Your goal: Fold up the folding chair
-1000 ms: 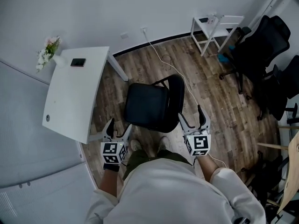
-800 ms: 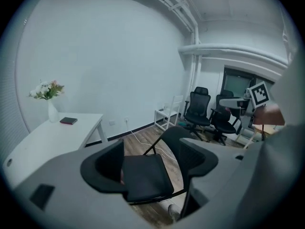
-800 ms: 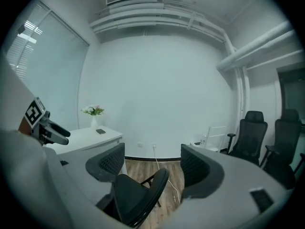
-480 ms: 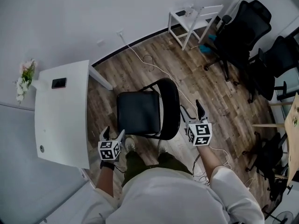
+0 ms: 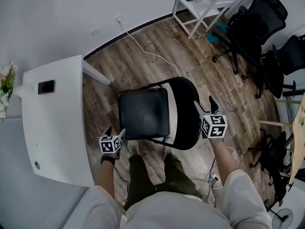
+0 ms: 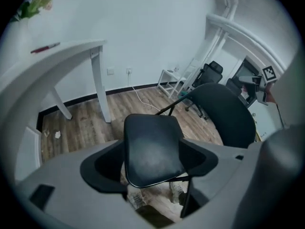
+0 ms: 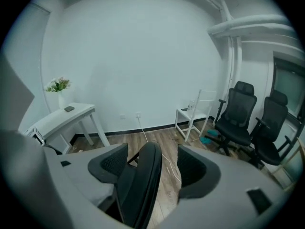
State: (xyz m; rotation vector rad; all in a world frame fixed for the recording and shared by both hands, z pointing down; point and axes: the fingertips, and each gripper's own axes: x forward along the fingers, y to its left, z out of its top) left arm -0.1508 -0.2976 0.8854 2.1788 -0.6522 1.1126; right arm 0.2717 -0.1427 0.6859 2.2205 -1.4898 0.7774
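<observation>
The folding chair stands open on the wood floor, with a black seat [image 5: 143, 112] and a black backrest [image 5: 186, 113]. My left gripper [image 5: 116, 131] is at the seat's near left corner. In the left gripper view, the left gripper [image 6: 150, 163] is open and the seat [image 6: 152, 149] lies in line between its jaws, not pinched. My right gripper [image 5: 204, 104] is at the backrest's right edge. In the right gripper view, the right gripper [image 7: 152, 168] is open, having just closed a little. The backrest [image 7: 143, 185] stands edge-on between its jaws, close to the left pad.
A white table [image 5: 52, 118] with a phone [image 5: 46, 86] stands left of the chair. A white cable [image 5: 152, 51] runs across the floor behind it. Black office chairs [image 5: 257, 23] and a white stand [image 5: 200, 6] are at the back right. The person's legs [image 5: 152, 175] are at the chair's front.
Both grippers have come down and forward onto the chair. The left one reached the seat's corner and the right one the backrest's edge. The head view has shifted over the chair.
</observation>
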